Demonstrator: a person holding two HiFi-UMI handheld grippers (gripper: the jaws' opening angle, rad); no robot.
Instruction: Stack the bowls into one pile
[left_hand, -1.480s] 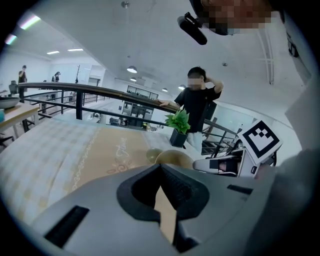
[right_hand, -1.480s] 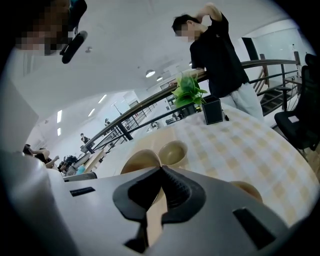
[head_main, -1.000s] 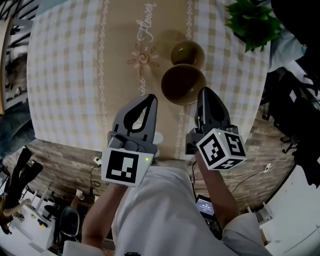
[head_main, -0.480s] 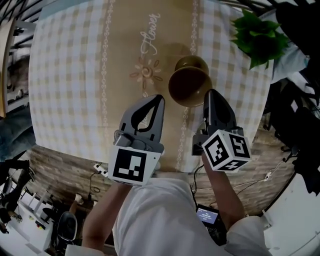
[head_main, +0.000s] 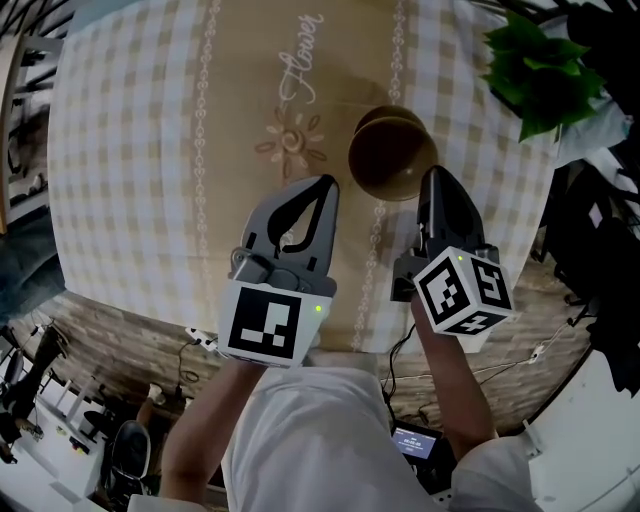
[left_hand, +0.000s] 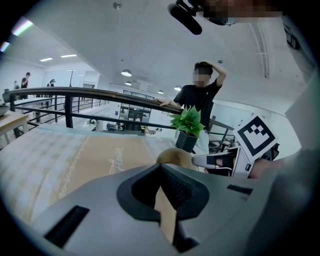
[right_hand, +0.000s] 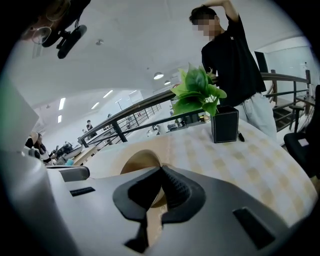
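Clenched and empty, the left tongs and right tongs have edged nearer the bowls, which already seem nested on the desk.

I see two brown bowls, upright, mouths up, on tan centre band of checked tablecloth, right of the middle. The near bowl is wider, dark inside, whole rim in view. Of the far bowl only an olive rim arc shows behind it. Can't tell whether nested or just overlapping.
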